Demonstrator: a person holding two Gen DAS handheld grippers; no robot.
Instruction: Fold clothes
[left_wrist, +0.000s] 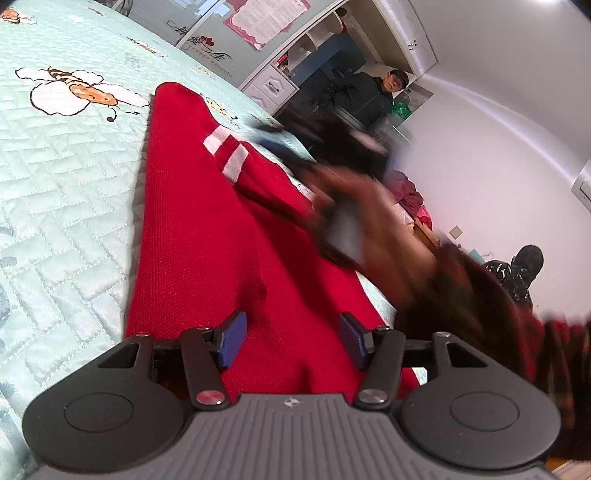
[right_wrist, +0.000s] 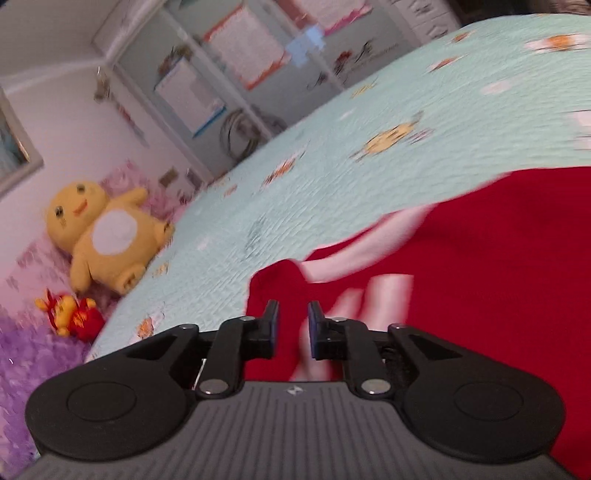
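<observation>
A red knit garment (left_wrist: 207, 240) lies spread on a pale green quilted bedspread (left_wrist: 66, 184). Its sleeve with two white stripes (left_wrist: 225, 155) is folded across the body. My left gripper (left_wrist: 293, 338) is open just above the red cloth near its lower edge, with nothing between the blue pads. A blurred hand (left_wrist: 373, 214) carrying the right gripper crosses the garment on the right. In the right wrist view the right gripper (right_wrist: 293, 325) has a narrow gap between its pads. It hangs over the edge of the red garment (right_wrist: 498, 277) by the white stripes (right_wrist: 369, 236); no cloth is pinched.
A person (left_wrist: 373, 96) stands in a doorway beyond the bed. A shiny black bag (left_wrist: 517, 273) sits against the white wall. A yellow plush toy (right_wrist: 107, 236) and a small red toy (right_wrist: 74, 317) lie by the bedspread (right_wrist: 369, 129) on purple fluffy fabric (right_wrist: 29, 350).
</observation>
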